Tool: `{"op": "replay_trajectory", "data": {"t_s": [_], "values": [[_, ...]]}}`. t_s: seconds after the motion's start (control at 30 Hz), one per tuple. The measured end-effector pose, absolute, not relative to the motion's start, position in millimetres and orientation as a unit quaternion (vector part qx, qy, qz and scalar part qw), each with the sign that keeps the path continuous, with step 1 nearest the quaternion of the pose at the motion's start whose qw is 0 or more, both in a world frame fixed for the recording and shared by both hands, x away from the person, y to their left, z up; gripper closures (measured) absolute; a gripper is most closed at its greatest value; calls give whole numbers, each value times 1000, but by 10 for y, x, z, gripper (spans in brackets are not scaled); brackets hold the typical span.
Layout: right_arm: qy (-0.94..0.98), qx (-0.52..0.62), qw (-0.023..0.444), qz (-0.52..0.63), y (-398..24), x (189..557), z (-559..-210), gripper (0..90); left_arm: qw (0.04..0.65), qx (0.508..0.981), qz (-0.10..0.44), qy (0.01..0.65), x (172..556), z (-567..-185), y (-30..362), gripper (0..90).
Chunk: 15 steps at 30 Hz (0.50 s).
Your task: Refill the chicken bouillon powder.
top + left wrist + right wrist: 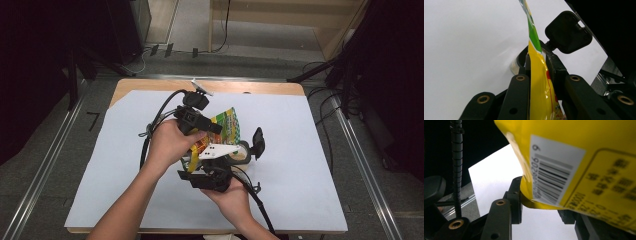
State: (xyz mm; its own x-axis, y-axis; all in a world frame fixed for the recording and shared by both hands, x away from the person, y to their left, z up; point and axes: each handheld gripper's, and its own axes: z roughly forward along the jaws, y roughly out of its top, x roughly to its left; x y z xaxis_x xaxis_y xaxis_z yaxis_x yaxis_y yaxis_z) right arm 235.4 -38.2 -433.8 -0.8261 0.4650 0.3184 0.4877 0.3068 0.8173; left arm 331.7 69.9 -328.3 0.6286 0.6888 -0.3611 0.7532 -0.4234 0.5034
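Yellow snack bag [539, 85] clamped by left gripper [537, 62], right gripper [541, 205].

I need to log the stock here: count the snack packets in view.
1. The yellow and green snack packet is held up over the white sheet, between the left gripper and the right gripper. Others could be hidden behind the hands.

I'm seeing a glossy yellow plastic packet [539, 82], crinkled and shining. It's hanging over a matt white paper sheet [300, 150] that's covering a wooden table [150, 85].
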Motion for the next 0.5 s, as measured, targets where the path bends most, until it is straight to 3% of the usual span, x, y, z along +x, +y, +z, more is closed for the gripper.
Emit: {"op": "replay_trajectory", "data": {"t_s": [0.5], "values": [[-807,-295,13,-511,-383,2355,-4340,624,321,843,-50,429,3322,-3284,691,809]]}}
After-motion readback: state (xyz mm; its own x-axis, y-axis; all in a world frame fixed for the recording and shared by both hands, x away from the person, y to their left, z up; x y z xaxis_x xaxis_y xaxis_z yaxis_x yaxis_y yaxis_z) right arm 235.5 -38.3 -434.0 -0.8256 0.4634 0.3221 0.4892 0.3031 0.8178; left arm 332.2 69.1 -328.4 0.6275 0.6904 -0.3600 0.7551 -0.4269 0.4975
